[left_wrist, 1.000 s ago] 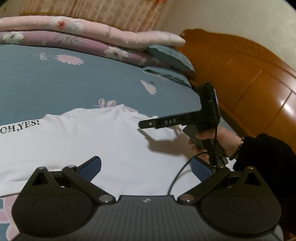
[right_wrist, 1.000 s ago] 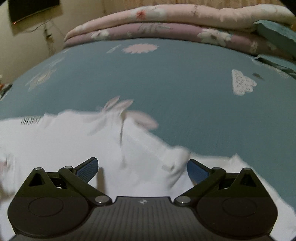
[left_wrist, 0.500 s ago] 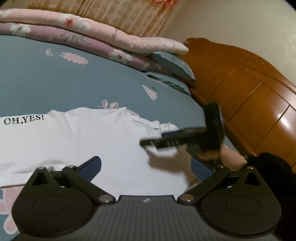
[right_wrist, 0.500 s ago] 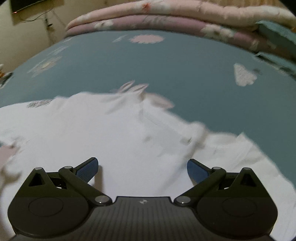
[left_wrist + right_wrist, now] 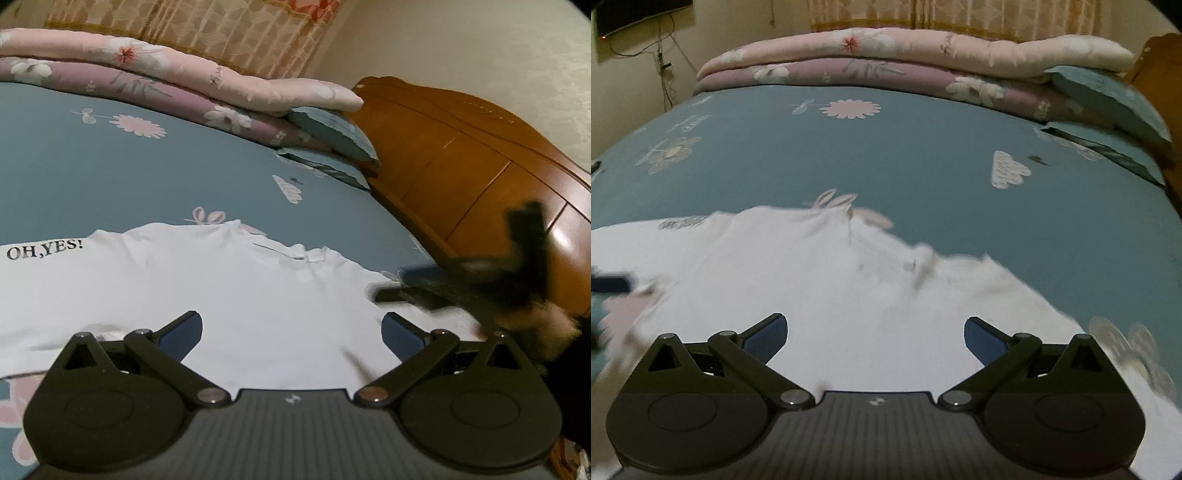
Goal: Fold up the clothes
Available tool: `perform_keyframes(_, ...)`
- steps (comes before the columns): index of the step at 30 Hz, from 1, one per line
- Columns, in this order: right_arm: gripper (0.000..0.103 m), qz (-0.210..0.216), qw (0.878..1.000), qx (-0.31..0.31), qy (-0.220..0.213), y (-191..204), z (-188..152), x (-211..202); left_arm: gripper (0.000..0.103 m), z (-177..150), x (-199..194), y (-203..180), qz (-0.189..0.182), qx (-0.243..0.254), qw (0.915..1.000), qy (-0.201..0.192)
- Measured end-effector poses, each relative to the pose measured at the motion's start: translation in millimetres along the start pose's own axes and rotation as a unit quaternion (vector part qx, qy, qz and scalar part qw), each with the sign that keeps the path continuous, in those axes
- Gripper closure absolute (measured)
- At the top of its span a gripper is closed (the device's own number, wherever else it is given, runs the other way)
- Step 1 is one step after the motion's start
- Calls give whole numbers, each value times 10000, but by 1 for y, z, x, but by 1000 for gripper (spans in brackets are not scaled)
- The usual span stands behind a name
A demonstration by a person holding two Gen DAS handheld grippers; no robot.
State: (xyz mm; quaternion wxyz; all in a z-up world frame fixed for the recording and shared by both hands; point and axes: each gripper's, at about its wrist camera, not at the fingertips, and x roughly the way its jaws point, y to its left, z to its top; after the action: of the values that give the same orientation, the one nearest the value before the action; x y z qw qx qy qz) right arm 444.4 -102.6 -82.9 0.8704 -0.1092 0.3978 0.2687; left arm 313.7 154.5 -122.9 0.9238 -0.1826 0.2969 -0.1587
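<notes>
1. a white t-shirt (image 5: 236, 295) is laid flat on the bed (image 5: 110, 177), near the edge closest to both cameras, with its collar toward the headboard (image 5: 480, 177) end; it is judged to be spread this way so that its sides and sleeves can be reached for folding.
2. the printed words "oh,yes!" (image 5: 44, 250) are seen face up on the shirt, so the front is taken to be on top.
3. folded quilts (image 5: 886, 62) and pillows (image 5: 1108, 99) are stacked along the far edge of the bed, well apart from the shirt, which leaves the middle of the bed as working room.
4. the left gripper (image 5: 291, 332) is held low over the shirt with its fingers spread wide; nothing is held between the blue pads (image 5: 181, 332).
5. the right gripper (image 5: 875, 338) is likewise held wide and empty above the white cloth, pointed toward the far edge of the bed.
6. in the left wrist view the right gripper (image 5: 480, 284) is seen blurred at the headboard-side edge of the shirt, low and nearly level; whether cloth is touched there cannot be told.
7. no fold is visible yet, so the task is judged to be at its start.
</notes>
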Motion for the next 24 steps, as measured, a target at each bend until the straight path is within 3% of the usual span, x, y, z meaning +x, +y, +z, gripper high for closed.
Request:
perform_keyframes(6, 0, -154, 9990, 350, 249, 30, -82, -59, 1, -18, 8, -25, -111, 529, 9980, 324)
perform_keyframes(11, 0, -501, 9961, 708, 179, 62, -150, -59, 1, -33, 15, -45, -202, 968, 9933, 594)
perform_keyframes(16, 0, -592, 9941, 843, 328, 77, -180, -44, 1, -44, 27, -48, -283, 943, 9913, 876)
perform_keyframes(20, 0, -592, 9938, 915, 215, 76, -189, -42, 1, -52, 39, -46, 38, 1022, 9884, 1122)
perform_keyframes(24, 0, -589, 9942, 901, 76, 77, -194, -43, 1, -57, 46, -32, -42, 607, 9908, 1213)
